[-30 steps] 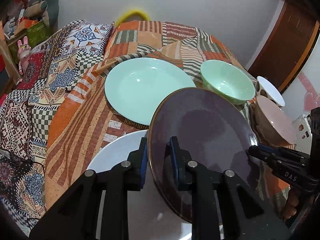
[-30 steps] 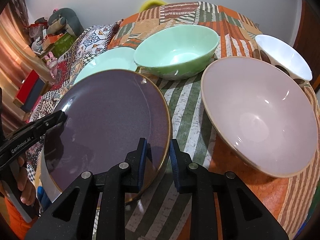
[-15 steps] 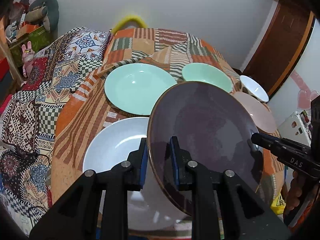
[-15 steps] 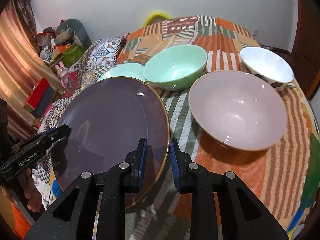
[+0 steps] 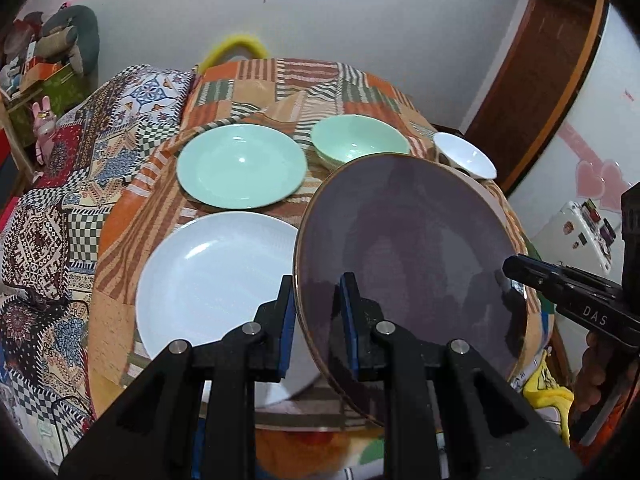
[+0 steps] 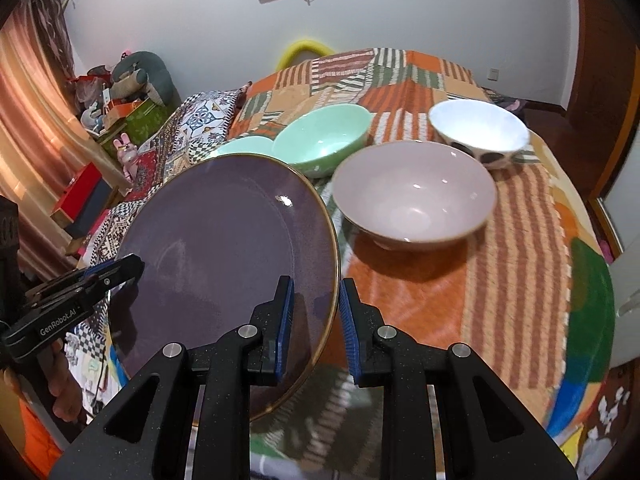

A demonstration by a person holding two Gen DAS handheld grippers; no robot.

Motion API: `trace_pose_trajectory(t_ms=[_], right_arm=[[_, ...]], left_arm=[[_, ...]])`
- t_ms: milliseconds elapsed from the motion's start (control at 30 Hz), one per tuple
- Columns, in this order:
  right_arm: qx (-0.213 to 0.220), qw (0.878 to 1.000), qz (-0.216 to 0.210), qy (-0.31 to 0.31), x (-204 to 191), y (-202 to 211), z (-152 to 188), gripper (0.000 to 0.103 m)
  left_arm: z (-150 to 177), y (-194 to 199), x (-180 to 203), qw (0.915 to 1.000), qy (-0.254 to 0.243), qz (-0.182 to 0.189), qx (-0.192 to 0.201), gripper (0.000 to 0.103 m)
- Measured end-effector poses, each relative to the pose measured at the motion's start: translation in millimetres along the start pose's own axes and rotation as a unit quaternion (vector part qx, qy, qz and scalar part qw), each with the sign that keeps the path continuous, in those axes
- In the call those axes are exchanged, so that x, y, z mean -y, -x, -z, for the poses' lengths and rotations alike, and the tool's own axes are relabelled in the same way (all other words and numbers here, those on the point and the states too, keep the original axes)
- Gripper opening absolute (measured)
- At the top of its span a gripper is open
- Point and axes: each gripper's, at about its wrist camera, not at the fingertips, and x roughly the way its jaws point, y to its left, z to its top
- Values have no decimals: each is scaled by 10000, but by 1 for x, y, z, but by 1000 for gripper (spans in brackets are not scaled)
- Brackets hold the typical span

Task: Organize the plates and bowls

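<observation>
A purple plate with a gold rim is held in the air above the round table. My left gripper is shut on its left rim and my right gripper is shut on its right rim. Under and left of it lies a white plate. Behind that lies a mint green plate. A mint green bowl, a pink bowl and a white spotted bowl stand further right.
The table wears a striped patchwork cloth. A patterned bedspread lies to the left, with toys and boxes beyond. A wooden door stands at the right.
Both grippers have lifted the purple plate higher and pulled back. The table and the other dishes look smaller and further away.
</observation>
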Motion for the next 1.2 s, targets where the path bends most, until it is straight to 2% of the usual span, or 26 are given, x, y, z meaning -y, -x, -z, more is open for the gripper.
trace_pose_trajectory(t_ms=[400,1200], right_arm=[[-77,9995,148,-271,24,11,24,21],[-534,9952,326,-750,63,-7,52,21]], left_arm=[[17,-12,32,9990,-296,150,-289,21],[30,-78,51,9910,-472,298,-1215,24]])
